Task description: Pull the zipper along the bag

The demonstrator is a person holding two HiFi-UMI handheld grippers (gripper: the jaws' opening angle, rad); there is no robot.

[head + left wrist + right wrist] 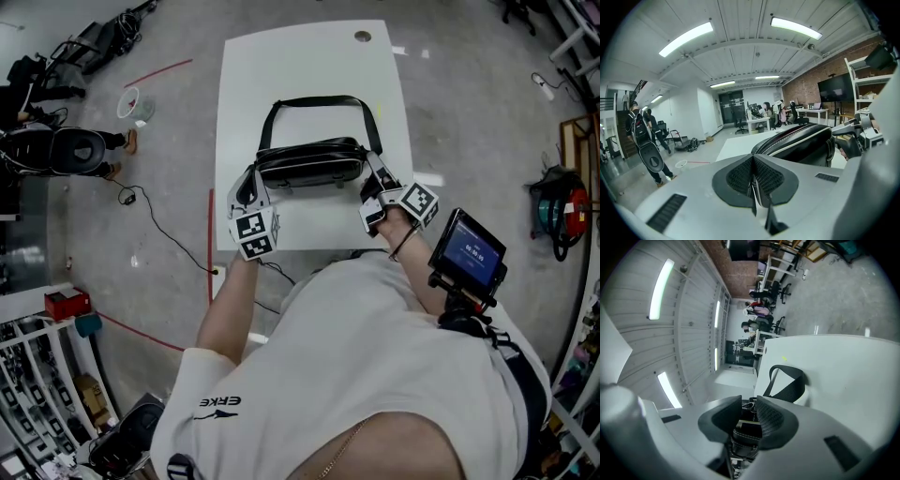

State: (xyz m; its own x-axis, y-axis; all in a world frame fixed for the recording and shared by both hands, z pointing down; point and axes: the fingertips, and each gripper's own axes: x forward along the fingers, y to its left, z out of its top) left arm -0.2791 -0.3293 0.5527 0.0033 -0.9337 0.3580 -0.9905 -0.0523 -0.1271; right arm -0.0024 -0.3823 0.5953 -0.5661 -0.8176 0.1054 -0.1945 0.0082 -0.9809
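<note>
A black bag (309,161) lies across the middle of the white table (309,56), its strap (319,101) looped toward the far side. My left gripper (255,178) is at the bag's left end. In the left gripper view this gripper (753,161) is shut, with a thin tab pinched where the bag's (801,143) zipper line ends, apparently the zipper pull. My right gripper (372,169) is at the bag's right end. In the right gripper view that gripper (749,416) is shut on a stitched black end piece with a metal ring. The strap (787,383) curls beyond it.
A small screen (467,251) is mounted by the person's right forearm. On the floor are a tape roll (133,103), cables and a red machine (562,211). A person with a backpack (644,140) stands far left; others sit at desks behind.
</note>
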